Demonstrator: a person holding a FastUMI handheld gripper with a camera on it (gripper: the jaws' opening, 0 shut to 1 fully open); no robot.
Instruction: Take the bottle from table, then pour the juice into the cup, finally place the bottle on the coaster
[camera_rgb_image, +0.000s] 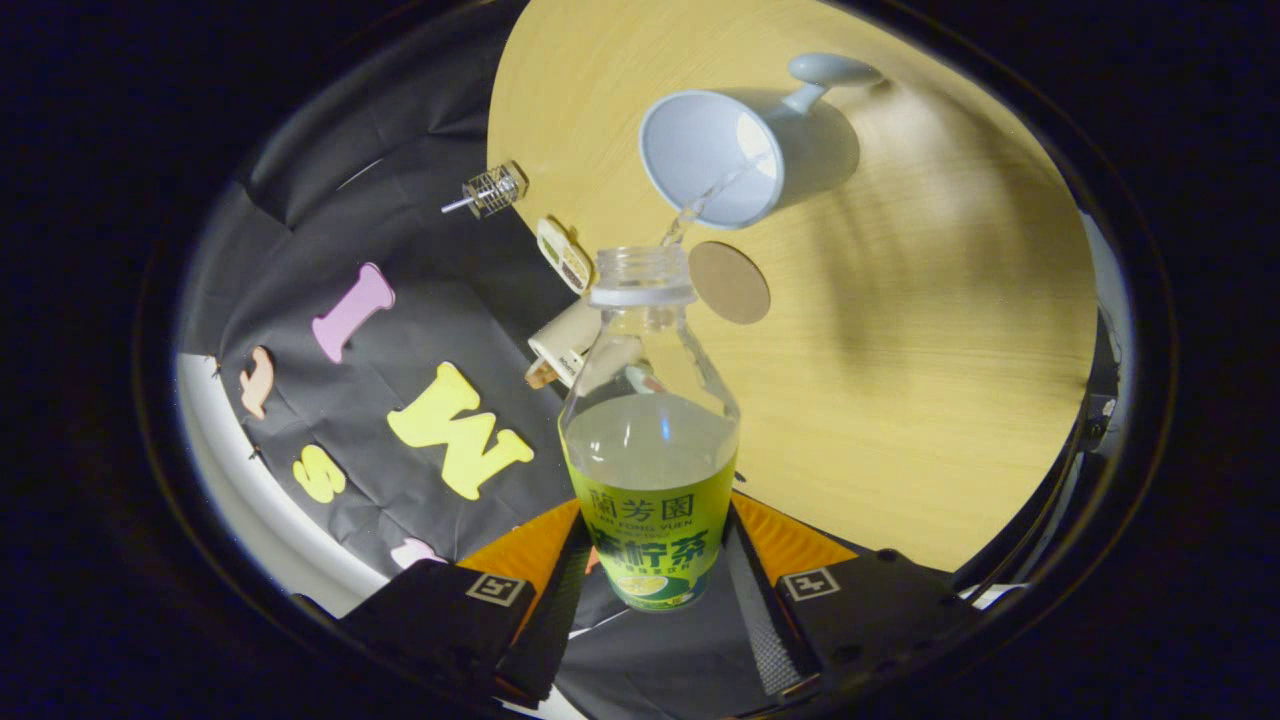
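Claw (650, 590) clenched on a tilted "TIAN FONG YUEN" lemon-tea bottle (650, 440), juice streaming into a pale blue cup (720, 150) beside a round coaster (730, 283) on the wooden surface (930, 330)

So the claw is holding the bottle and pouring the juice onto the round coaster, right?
Not quite. The claw does hold the bottle, both fingers pressed on it, but the stream of juice arcs from the bottle's mouth into the pale blue cup, not onto the round coaster, which lies bare beside the cup. The gripper view shows it.
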